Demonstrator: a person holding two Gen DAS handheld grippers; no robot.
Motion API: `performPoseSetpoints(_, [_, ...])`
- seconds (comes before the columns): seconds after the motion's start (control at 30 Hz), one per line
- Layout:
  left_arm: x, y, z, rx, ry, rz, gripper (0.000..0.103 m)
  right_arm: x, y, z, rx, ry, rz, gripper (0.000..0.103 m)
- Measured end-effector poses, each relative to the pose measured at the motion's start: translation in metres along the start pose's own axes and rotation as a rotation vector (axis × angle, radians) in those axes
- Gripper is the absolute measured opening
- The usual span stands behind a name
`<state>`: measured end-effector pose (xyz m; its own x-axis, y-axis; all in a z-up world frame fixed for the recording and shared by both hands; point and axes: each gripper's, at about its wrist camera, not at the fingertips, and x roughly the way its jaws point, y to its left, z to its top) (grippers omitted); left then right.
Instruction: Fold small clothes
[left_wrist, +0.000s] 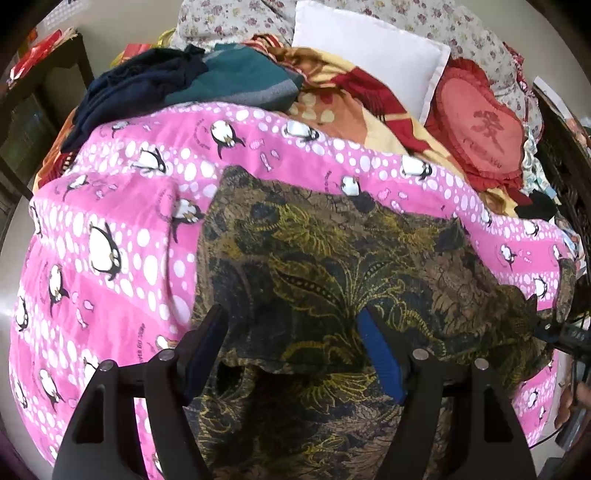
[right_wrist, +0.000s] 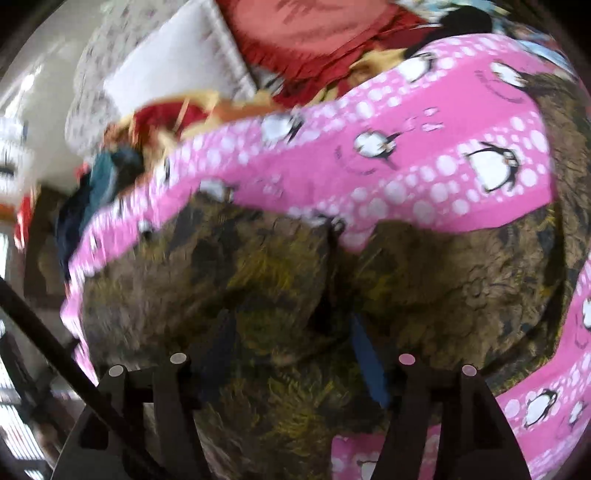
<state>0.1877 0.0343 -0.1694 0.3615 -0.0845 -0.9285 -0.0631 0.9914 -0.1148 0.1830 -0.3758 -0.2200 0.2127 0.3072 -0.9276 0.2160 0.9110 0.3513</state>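
Pink penguin blanket (left_wrist: 110, 229) spread across the bed. Brown-and-gold patterned garment (left_wrist: 332, 258) lying flat on it, partly folded at the near edge. Heap of dark clothes (left_wrist: 166, 81) behind, beside a white pillow (left_wrist: 354, 55). Left gripper (left_wrist: 291, 325) fingers apart above the garment. Right gripper (right_wrist: 291, 328) blurred, fingers apart over the same cloth.

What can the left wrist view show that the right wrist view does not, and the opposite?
Only the left wrist view: the heart cushion's full shape, and the other hand-held gripper's tip at the right edge.

Only the right wrist view: a dark pole at lower left and bright windows.

Both: the brown patterned garment on the pink penguin blanket, a white pillow, and open jaws over the garment.
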Motion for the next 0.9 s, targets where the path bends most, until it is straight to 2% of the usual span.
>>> performPoseSetpoints(0.03, [0.005,-0.001,-0.001,0.001,0.015,0.003,0.073,0.003,0.003,-0.002,-0.018,0.005,-0.016,0.024])
performPoseSetpoints(0.07, [0.008,-0.002,-0.003,0.000,0.031,0.007,0.073,0.000,0.003,-0.006,-0.021,-0.012,-0.013,0.012])
performPoseSetpoints(0.17, [0.015,-0.002,-0.009,0.003,0.057,0.004,0.074,-0.018,0.000,-0.019,-0.006,-0.067,-0.036,0.012])
performPoseSetpoints(0.27, [0.026,-0.003,-0.016,0.017,0.086,0.039,0.075,-0.009,-0.008,-0.029,0.004,-0.027,-0.065,0.013])
performPoseSetpoints(0.33, [0.029,-0.003,-0.019,0.010,0.114,0.062,0.075,-0.008,-0.011,-0.031,0.000,-0.047,-0.071,0.014])
performPoseSetpoints(0.4, [0.020,-0.005,-0.021,-0.003,0.098,0.050,0.075,-0.016,-0.014,-0.029,0.025,-0.041,-0.075,0.022])
performPoseSetpoints(0.47, [0.006,-0.013,-0.022,0.002,0.076,0.035,0.075,-0.034,-0.019,-0.031,0.052,-0.081,-0.066,0.023])
performPoseSetpoints(0.6, [-0.011,-0.040,-0.022,0.048,0.039,-0.003,0.078,-0.053,-0.018,-0.034,0.059,-0.135,0.021,0.023])
performPoseSetpoints(0.8, [0.010,-0.094,-0.025,0.091,0.057,-0.067,0.079,-0.023,-0.006,-0.031,0.015,-0.111,0.026,0.023])
performPoseSetpoints(0.87, [0.031,-0.112,-0.030,0.112,0.106,-0.065,0.079,-0.005,-0.010,-0.033,0.021,-0.070,0.039,0.023])
performPoseSetpoints(0.9, [0.041,-0.118,-0.032,0.124,0.144,-0.056,0.079,-0.008,-0.012,-0.033,0.016,-0.086,0.061,0.023])
